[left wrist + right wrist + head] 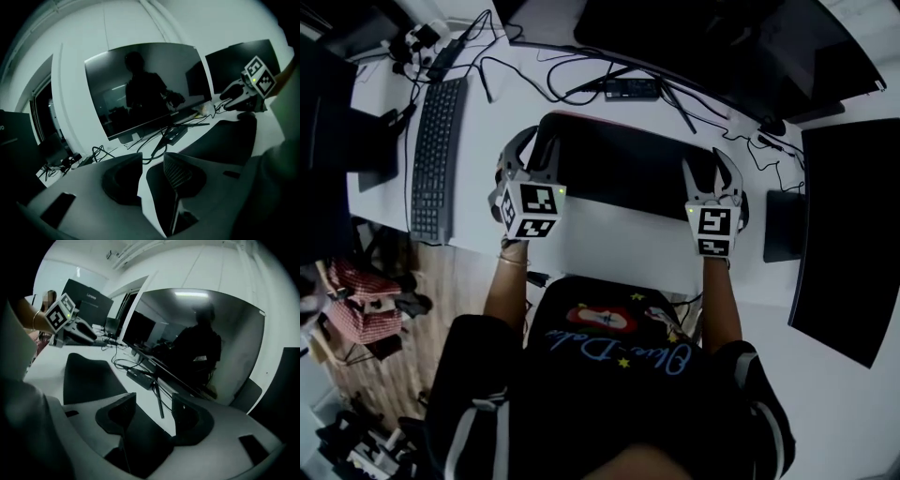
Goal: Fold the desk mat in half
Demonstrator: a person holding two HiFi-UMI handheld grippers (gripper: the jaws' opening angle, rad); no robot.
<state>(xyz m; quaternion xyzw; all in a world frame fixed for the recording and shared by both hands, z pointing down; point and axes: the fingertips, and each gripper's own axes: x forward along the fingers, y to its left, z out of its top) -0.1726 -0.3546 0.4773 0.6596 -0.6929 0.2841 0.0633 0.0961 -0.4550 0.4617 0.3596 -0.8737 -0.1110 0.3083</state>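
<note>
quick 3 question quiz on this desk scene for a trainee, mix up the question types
1. Which thing lies in the middle of the desk in the head view? A a mouse; B a black desk mat; C a notebook.
2. True or false: the right gripper is clamped on the desk mat.
3. Fill in: in the head view the keyboard lies to the ___ of the desk mat.
Key: 1 B. 2 False: its jaws stand apart and the pads press on nothing. 3 left.
</note>
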